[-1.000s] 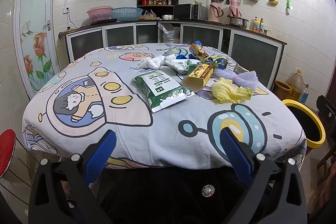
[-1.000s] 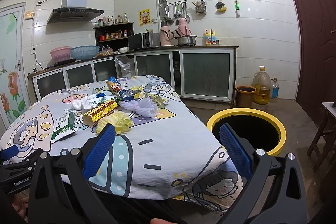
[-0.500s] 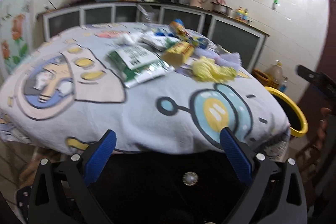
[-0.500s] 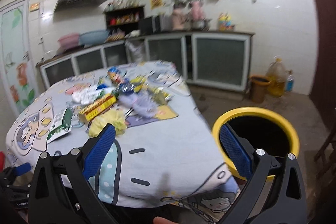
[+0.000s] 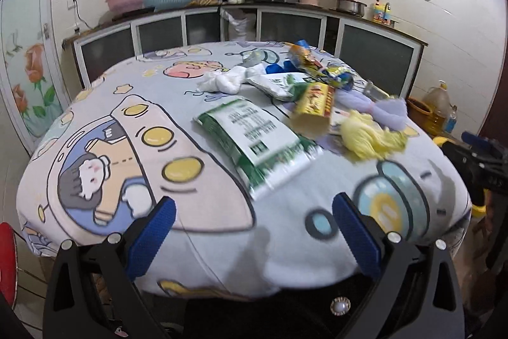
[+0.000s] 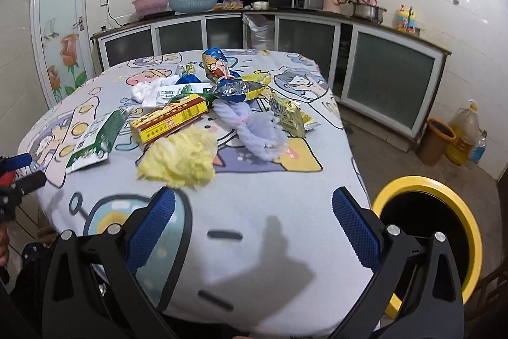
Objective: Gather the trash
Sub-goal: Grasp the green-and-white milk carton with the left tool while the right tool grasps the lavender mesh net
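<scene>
Trash lies piled on a cartoon-print tablecloth (image 5: 95, 123) (image 6: 270, 186). A green-and-white bag (image 5: 254, 138) (image 6: 95, 138) is nearest my left gripper (image 5: 254, 235), which hangs open over the table's near edge. A yellow carton (image 5: 314, 108) (image 6: 171, 121), crumpled yellow cloth (image 5: 368, 138) (image 6: 181, 154), lilac cloth (image 6: 254, 129) and snack wrappers (image 6: 235, 84) lie further in. My right gripper (image 6: 254, 224) is open above the cloth, just short of the yellow cloth. A black bin with a yellow rim (image 6: 425, 231) stands on the floor at the right.
White tissue (image 5: 225, 81) lies toward the far side of the pile. Counters and cabinets (image 6: 381, 69) run behind the table. An oil jug (image 6: 463, 132) and a brown pot (image 6: 436, 140) sit on the floor. A red stool (image 5: 6, 262) stands at the left.
Both grippers have moved in over the table edge, so the trash looks closer. The right view has swung left from the bin toward the pile. Both stay open.
</scene>
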Tool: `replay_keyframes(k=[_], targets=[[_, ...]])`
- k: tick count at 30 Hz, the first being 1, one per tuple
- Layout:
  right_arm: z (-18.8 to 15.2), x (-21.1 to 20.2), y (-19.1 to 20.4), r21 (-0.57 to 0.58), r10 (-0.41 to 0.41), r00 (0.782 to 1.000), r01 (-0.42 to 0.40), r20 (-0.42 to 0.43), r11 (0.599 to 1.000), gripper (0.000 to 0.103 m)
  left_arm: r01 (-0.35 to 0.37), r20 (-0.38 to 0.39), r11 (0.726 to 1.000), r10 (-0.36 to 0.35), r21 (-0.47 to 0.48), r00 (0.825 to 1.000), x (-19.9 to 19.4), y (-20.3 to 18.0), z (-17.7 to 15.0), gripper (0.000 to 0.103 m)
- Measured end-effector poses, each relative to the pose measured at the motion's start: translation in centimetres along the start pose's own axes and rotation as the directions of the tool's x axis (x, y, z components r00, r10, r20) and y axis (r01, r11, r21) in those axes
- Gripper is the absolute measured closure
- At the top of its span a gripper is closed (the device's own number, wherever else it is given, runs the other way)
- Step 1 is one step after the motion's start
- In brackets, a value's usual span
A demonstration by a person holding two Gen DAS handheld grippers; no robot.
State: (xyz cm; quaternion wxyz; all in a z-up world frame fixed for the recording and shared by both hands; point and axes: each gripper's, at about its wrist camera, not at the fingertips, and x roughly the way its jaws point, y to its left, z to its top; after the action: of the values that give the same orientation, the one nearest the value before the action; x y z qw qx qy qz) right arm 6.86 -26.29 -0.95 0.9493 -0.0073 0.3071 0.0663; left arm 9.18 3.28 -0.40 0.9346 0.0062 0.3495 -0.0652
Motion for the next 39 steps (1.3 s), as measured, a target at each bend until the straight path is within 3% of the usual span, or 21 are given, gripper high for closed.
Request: replay_keyframes(k=[7, 15, 21, 25, 29, 33, 37, 39], targets=[[3.5, 3.2, -1.6, -0.003, 0.044, 0.999, -0.044, 0.000, 0.999, 0.008, -0.081, -0.060, 0.996, 0.083, 0.040, 0.995, 2.2, 1.1, 4.2, 0.008], [5.7, 5.2, -1.1, -0.043, 0.059, 0.998, -0.059, 0.009, 0.997, 0.008, -0.070, -0.180, 0.995, 0.081, 0.067, 0.980, 5.9, -0.2, 6.5, 0.008], [6.3, 6.5, -0.8, -0.077, 0.117, 0.993, -0.117, -0.013, 0.990, 0.008, -0.062, -0.258, 0.996, 0.078, 0.072, 0.963, 9.2, -0.6, 7.8, 0.008], [6.8, 8.1, -1.7, -0.049, 0.182, 0.982, -0.185, -0.057, 0.981, 0.008, -0.016, -0.331, 1.000, 0.013, -0.007, 0.943, 10.8, 0.1, 8.2, 0.008], [7.2, 9.9, -2.1, -0.054, 0.190, 0.977, -0.195, -0.098, 0.979, 0.012, 0.014, -0.367, 0.999, -0.027, -0.037, 0.930, 11.9, 0.3, 8.3, 0.008], [7.4, 11.8, -2.8, -0.040, 0.198, 0.969, -0.206, -0.149, 0.978, 0.017, 0.098, -0.407, 0.990, -0.130, -0.099, 0.904, 12.9, 0.3, 8.7, 0.008], [7.5, 13.4, -2.7, -0.051, 0.197, 0.961, -0.211, -0.193, 0.976, 0.024, 0.058, -0.441, 0.992, -0.103, -0.113, 0.891, 14.7, 1.2, 8.9, 0.008], [7.5, 14.4, -2.6, -0.055, 0.196, 0.955, -0.213, -0.221, 0.976, 0.025, 0.069, -0.469, 0.988, -0.128, -0.142, 0.874, 15.8, 1.5, 8.8, 0.008]])
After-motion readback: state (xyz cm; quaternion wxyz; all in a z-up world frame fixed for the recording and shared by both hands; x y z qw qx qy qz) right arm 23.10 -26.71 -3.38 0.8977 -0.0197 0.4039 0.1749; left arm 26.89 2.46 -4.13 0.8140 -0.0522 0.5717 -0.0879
